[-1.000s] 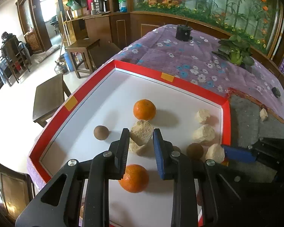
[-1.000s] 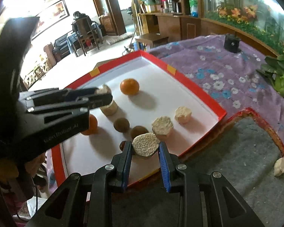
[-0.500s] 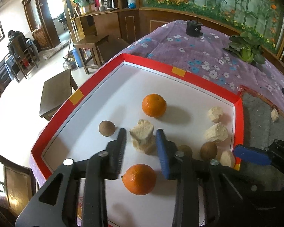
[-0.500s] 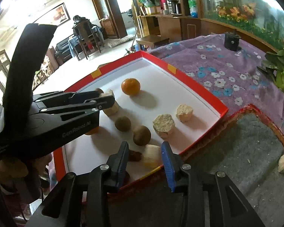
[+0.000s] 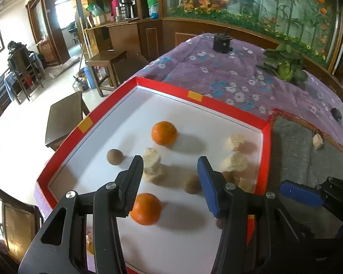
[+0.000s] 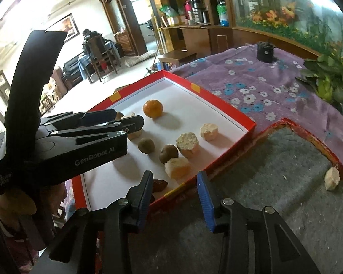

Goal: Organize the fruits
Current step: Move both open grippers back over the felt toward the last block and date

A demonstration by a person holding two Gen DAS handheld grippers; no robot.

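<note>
Left gripper [image 5: 169, 178] jaws spread, empty, over the red-rimmed tray [image 5: 228, 108]. Right gripper [image 6: 175, 193] also spread and empty, above the tray's near rim beside the grey mat [image 6: 274, 171].

Fruit on the tray: two oranges [image 5: 164, 133] [image 5: 146, 209], brown round fruits [image 5: 114, 156] [image 6: 146, 145], pale cut chunks [image 6: 187, 143] [image 6: 208, 131] [image 6: 178, 167]. Bare white floor lies toward the far corner.

Two pale chunks [image 5: 152, 167] appear stacked, partly hidden by the left finger; motion blur hinders detail. Dark oblong piece [image 6: 159, 185] lies half behind the right finger, long axis along the near rim. One chunk [image 6: 332, 178] sits on the mat, well apart.
</note>
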